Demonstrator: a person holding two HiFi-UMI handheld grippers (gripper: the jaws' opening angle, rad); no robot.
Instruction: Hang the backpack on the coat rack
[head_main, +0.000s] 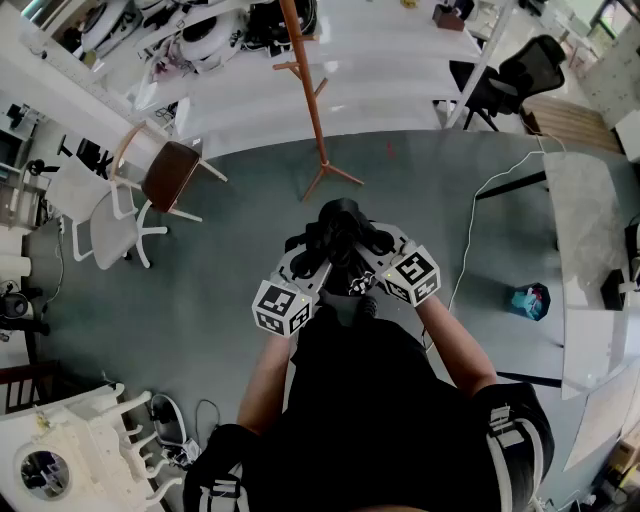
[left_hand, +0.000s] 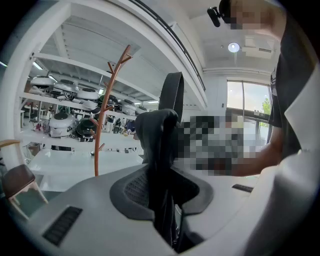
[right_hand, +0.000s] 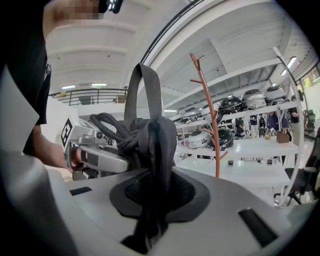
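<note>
Left tool (left_hand: 161, 200) and right tool (right_hand: 155, 200) each pinch the black fabric backpack (head_main: 340, 225), held above the grey floor (head_main: 230, 250) short of the orange-brown wooden coat rack (head_main: 310, 100). This looks like the carrying step; next, its top loop (right_hand: 142, 90) must reach a peg (head_main: 288, 68).

Lab-like workshop, white shelves (left_hand: 47, 100) of equipment, long white tables (head_main: 400, 70), office chair (head_main: 520, 70), cable (head_main: 470, 230) across grey floor (head_main: 250, 230)

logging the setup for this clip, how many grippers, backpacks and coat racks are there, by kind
grippers: 2, the left gripper and the right gripper, each clamped on the bag's black fabric
backpack: 1
coat rack: 1
total: 4
</note>
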